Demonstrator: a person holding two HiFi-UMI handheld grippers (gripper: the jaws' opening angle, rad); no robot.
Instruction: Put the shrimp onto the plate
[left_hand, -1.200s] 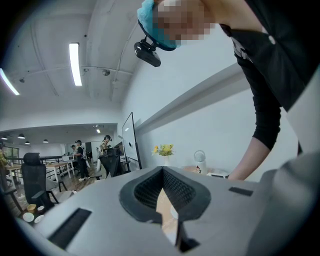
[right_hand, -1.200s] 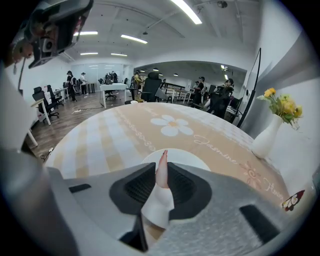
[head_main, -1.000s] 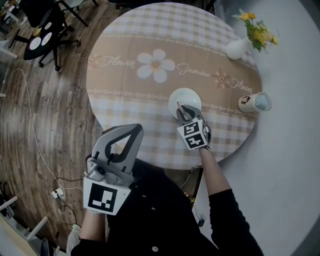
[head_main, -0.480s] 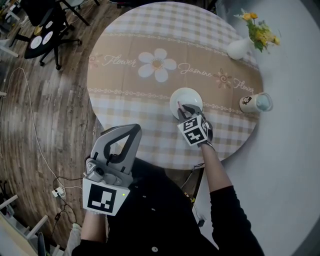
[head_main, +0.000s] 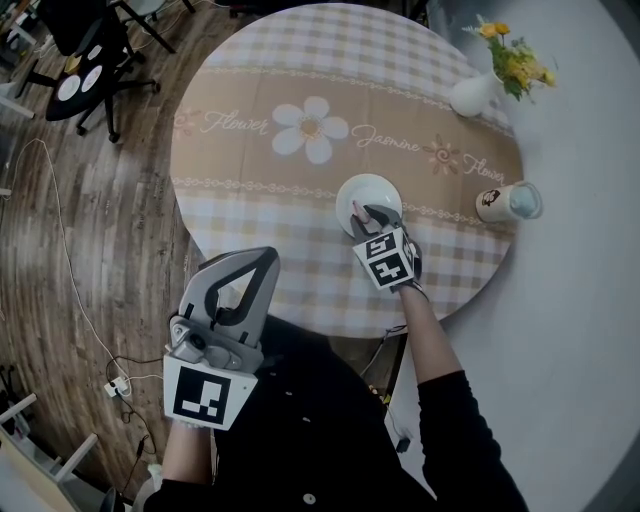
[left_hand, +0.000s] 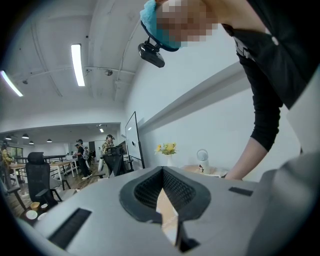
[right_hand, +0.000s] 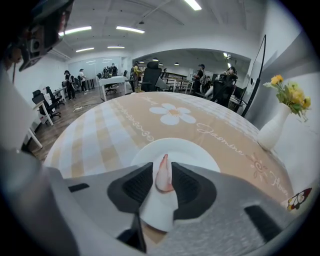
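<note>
The left gripper hangs just off the near edge of the round table, which has a beige checked cloth printed with a daisy. Its grey jaws are pressed together with nothing in them.

Further right, the right gripper has its black-padded jaws drawn in narrow on the small pale-pink shrimp. The shrimp is pinched across its thicker body, with the pointed, redder end poking forward. It sits over the near part of the round white plate — whether it touches the plate I cannot tell.

The shrimp looks glossy, light and soft, so likely slippery. The thick middle is the sound place to hold it, and gently.

At the table's right, well apart, stand a white paper cup and a white vase of yellow flowers.
</note>
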